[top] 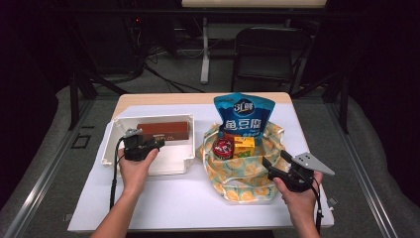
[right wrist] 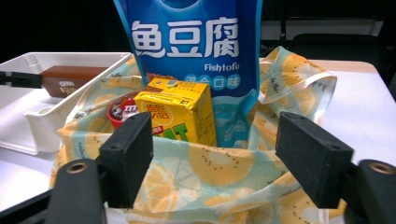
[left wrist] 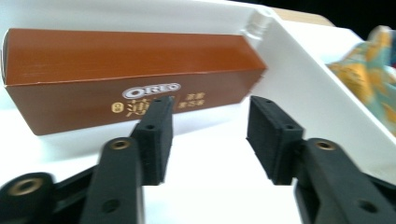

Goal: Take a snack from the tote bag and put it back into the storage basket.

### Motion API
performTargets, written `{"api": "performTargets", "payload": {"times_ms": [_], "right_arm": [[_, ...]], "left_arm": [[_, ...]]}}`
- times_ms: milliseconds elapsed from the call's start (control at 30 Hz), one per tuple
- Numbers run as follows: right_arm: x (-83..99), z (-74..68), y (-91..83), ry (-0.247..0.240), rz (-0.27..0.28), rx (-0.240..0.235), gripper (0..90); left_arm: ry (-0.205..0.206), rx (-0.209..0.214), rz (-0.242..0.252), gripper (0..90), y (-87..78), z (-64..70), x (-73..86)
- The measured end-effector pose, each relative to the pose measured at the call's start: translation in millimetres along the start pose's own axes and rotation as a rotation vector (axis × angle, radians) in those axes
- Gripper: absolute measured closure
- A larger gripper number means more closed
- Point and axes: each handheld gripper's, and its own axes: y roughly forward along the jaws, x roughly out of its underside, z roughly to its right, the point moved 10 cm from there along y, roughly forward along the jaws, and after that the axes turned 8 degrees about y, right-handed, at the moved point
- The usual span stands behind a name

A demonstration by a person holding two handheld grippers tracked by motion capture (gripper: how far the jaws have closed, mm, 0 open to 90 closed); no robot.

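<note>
I see a matt brown cardboard box (left wrist: 130, 79) upper left of the left gripper view, lying in a smooth white plastic tray (left wrist: 322, 93). Right gripper view: soft printed cloth bag (right wrist: 219, 172), glossy blue foil pouch (right wrist: 187, 42) (shiny), yellow paper carton (right wrist: 180, 112).

Over my left claw (left wrist: 210, 135) I read "OREO" in white on the side of the brown box (left wrist: 130, 74), with small Chinese characters beside and under it that I could not make out. Past my right claw (right wrist: 215, 163), the blue pouch (right wrist: 187, 46) carried the large white characters "鱼豆腐" and, beneath them, "Fishtofu". The yellow carton (right wrist: 177, 114) bore green letters, partly hidden and unreadable to me.
</note>
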Motion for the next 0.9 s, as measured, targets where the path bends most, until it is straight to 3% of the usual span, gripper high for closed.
{"api": "performTargets", "payload": {"times_ms": [233, 300, 433, 500, 633, 700, 733, 767, 900], "right_arm": [[-4.9, -0.1, 5.8, -0.006, 0.004, -0.003, 32.8], [-5.9, 1.3, 7.9, -0.001, -0.002, -0.003, 34.8], [-8.5, 4.5, 13.2, 0.008, 0.005, -0.01, 36.7], [-9.4, 7.3, 16.7, 0.005, 0.001, -0.01, 38.6], [-10.1, 13.7, 24.8, 0.012, -0.009, 0.004, 37.3], [-8.4, 17.4, 29.5, 0.005, -0.029, 0.024, 33.6], [-4.4, 17.5, 28.3, -0.006, -0.09, 0.005, 32.3], [-3.8, 18.4, 30.2, -0.005, -0.102, 0.01, 30.3], [-10.0, 19.0, 39.9, -0.003, -0.065, 0.017, 28.5]], "left_arm": [[0.063, 0.054, 0.053, 37.6, -28.4, 17.5, 0.2], [0.053, 0.077, 0.074, 32.6, -35.0, 23.2, 2.5], [0.069, 0.092, 0.102, 23.0, -45.8, 28.7, 6.4], [0.106, 0.085, 0.125, 15.8, -52.1, 28.3, 5.2], [0.135, 0.127, 0.204, 15.4, -65.2, 31.7, 6.3], [0.138, 0.133, 0.207, 15.9, -66.6, 31.4, 7.7], [0.135, 0.153, 0.209, 15.9, -67.2, 32.7, 8.3], [0.138, 0.174, 0.207, 15.8, -67.2, 34.5, 9.4], [0.155, 0.176, 0.192, 16.4, -64.9, 37.4, 12.7]]}}
